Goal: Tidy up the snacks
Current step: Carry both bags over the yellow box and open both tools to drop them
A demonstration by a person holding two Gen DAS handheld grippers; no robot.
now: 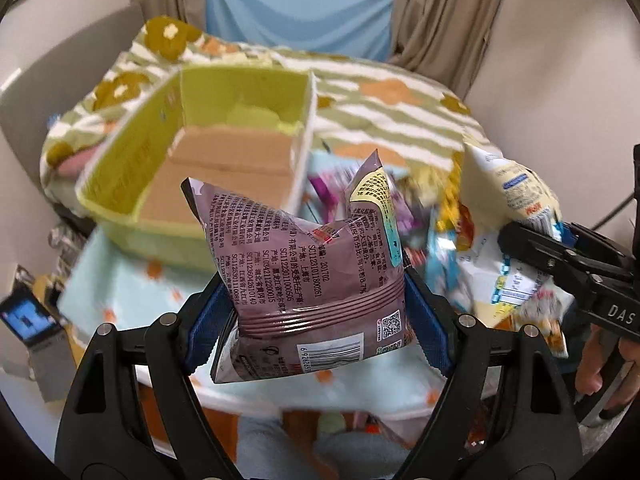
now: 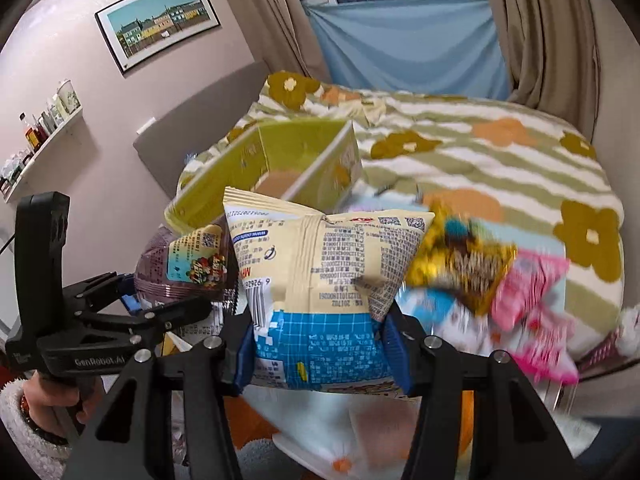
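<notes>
Left gripper: pinching purple snack bag | right gripper: pads clamped on cream-and-blue snack bag

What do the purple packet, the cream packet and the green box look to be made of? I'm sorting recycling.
Purple packet: glossy plastic film, it seems; light glints on its ribbed seal and it creases sharply.
Cream packet: similar printed film, less shiny, with a back seam.
Green box: probably cardboard, matte; its floor is bare brown board and the walls are thin and flat.
</notes>
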